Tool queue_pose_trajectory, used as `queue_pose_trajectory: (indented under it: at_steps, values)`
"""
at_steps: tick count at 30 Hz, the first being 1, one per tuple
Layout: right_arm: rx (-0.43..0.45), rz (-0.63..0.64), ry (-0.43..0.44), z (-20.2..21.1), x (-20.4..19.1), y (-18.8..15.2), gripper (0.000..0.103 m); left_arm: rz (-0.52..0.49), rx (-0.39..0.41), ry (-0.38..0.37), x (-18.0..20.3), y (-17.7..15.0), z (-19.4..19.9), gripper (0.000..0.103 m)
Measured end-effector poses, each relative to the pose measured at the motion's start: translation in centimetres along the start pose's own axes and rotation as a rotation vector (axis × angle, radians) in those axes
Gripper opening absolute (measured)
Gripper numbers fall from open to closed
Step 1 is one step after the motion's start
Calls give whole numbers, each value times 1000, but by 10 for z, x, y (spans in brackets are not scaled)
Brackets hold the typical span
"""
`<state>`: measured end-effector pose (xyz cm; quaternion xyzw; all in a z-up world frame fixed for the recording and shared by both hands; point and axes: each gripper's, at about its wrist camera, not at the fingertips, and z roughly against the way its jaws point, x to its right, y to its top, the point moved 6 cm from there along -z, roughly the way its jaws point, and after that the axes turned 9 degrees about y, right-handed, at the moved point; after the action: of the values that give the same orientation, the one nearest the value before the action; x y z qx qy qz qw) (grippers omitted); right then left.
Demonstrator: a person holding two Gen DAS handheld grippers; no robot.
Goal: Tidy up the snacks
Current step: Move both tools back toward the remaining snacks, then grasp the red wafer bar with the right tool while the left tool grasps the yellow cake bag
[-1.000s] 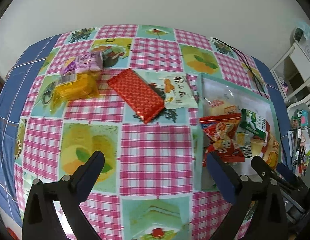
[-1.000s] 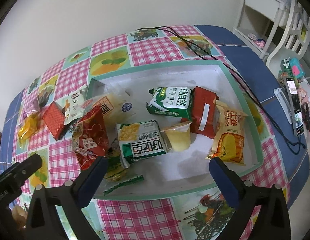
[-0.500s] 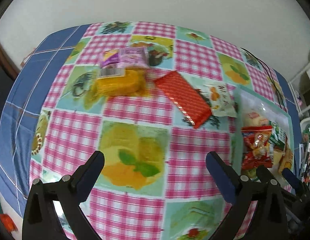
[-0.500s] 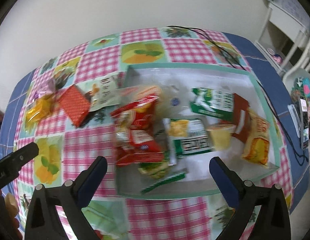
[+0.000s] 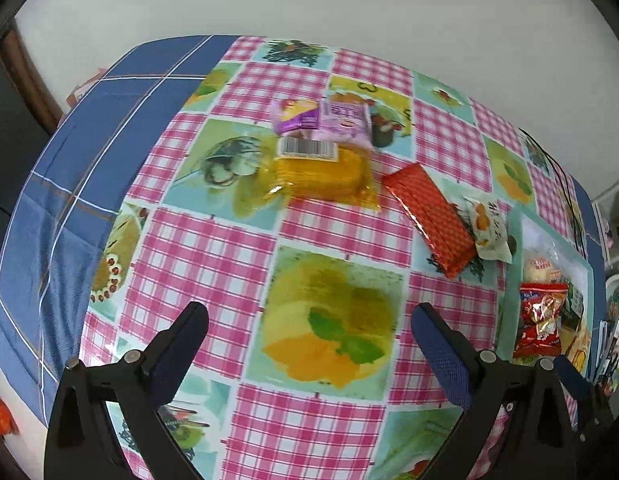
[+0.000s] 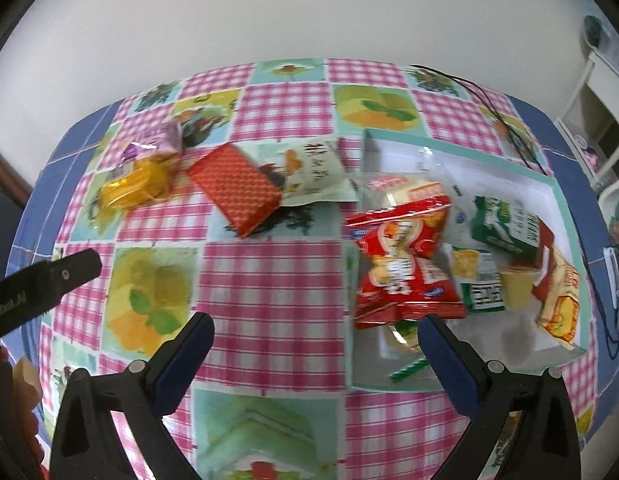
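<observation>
Over the middle of the desk point(image 5: 245, 264), both tools hang with jaws spread wide and nothing between them. Left tool point(image 5: 309, 332) sits above a yellow fruit square of the checked cloth; right tool point(image 6: 315, 338) is above pink checks, its right finger just in front of the tray's near wall.

Toward the far edge lie four loose snacks. Purple packet point(image 5: 329, 122) touches the yellow wafer pack point(image 5: 325, 172) right in front of it. Beside those, the red patterned pack point(image 5: 429, 216) lies on a slant, overlapping the pale green packet point(image 5: 489, 228), and that one reaches up against the tray's left wall.

On the right side of the desk, the white tray with teal rim point(image 6: 565, 208) is packed: a red bag point(image 6: 401, 256) piled at its left side, a clear bag behind that, green-and-white packets, a small yellow cup point(image 6: 517, 286), an orange bag point(image 6: 561, 300) by the right wall. Black cable point(image 6: 497, 116) trails across the far right corner.
</observation>
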<state>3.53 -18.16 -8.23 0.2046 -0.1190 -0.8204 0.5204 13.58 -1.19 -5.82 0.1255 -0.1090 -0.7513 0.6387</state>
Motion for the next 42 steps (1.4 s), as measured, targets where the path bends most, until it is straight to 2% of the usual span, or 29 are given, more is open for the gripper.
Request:
queue_pose_trajectory:
  at_steps: [10, 27, 32, 37, 42]
  values:
    - [-3, 53, 15, -12, -24, 3, 103, 52, -18, -9, -17, 9, -16, 101]
    - [82, 58, 82, -17, -40, 56, 103, 130, 86, -61, -42, 59, -16, 101]
    - [104, 45, 102, -19, -40, 73, 103, 141, 113, -83, -40, 70, -16, 101]
    - [111, 41, 134, -29, -45, 85, 103, 166, 98, -114, -35, 78, -26, 101]
    - [101, 63, 144, -48, -51, 90, 103, 129, 103, -90, -23, 86, -36, 101]
